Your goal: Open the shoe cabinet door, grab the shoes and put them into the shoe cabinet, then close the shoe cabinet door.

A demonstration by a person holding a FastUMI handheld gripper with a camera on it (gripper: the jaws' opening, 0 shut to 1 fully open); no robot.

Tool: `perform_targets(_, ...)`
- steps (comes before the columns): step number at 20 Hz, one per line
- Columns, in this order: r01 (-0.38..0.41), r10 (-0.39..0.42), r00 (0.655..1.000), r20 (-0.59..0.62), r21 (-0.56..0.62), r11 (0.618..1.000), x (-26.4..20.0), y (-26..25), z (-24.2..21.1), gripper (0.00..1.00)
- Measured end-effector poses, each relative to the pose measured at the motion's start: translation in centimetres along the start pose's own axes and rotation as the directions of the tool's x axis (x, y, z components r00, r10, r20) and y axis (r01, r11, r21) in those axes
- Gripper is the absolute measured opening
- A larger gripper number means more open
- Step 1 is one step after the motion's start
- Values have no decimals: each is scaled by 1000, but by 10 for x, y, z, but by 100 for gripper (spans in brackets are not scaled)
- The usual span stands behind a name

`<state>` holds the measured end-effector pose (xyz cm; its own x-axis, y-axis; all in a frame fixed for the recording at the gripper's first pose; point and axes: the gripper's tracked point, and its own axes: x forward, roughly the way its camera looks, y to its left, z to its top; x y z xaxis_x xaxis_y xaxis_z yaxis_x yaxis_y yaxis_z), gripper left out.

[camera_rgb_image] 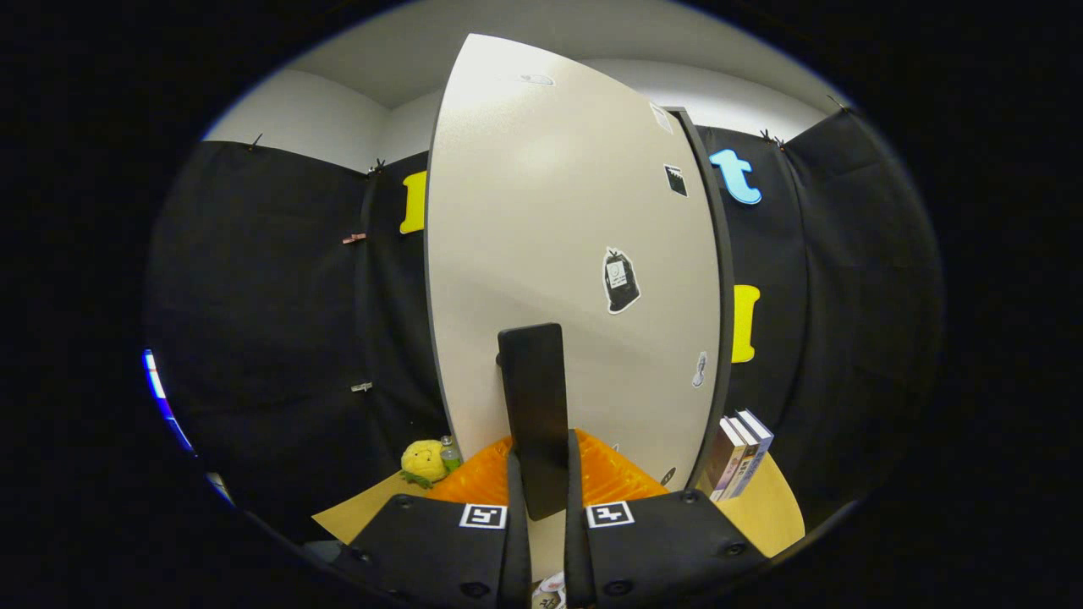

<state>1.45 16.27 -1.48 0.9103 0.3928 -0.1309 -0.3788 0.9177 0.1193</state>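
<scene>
The gripper (539,499) is closing its two fingers on the dark handle (535,414) of the cabinet door (558,254); the handle is standing upright between them, and both fingers appear to be pressing against its lower part. The door is filling the space directly ahead, its pale face carrying a few stickers, and its dark edge is showing to the right of the fingers. From this angle I cannot tell whether the door is swinging open or being pushed shut, and the cabinet's inside is hidden behind it. No shoes are visible, so whether they are already stowed cannot be judged; the step in hand is plainly a door move.

Something orange (609,478) is lying just beyond the fingers, at the foot of the door. A yellow plush toy (423,461) with a small bottle (449,452) beside it is sitting ahead to the left, and a few books (738,452) are leaning ahead to the right, on a wooden surface (770,507).

The gripper is pointing level and straight at the door, fingers side by side.
</scene>
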Motion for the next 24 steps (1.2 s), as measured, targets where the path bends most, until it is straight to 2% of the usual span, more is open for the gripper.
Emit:
perform_targets(4,51,-51,999,2,-9,999,-18,-25,2,19)
perform_targets(10,176,-176,984,14,-51,983,-46,-70,8,18)
perform_targets(15,250,-250,968,15,-24,968,-59,-103,14,18)
perform_targets(20,301,-301,953,32,-19,953,-70,-127,23,13)
perform_targets(24,340,-340,940,43,-4,940,-80,-146,27,12)
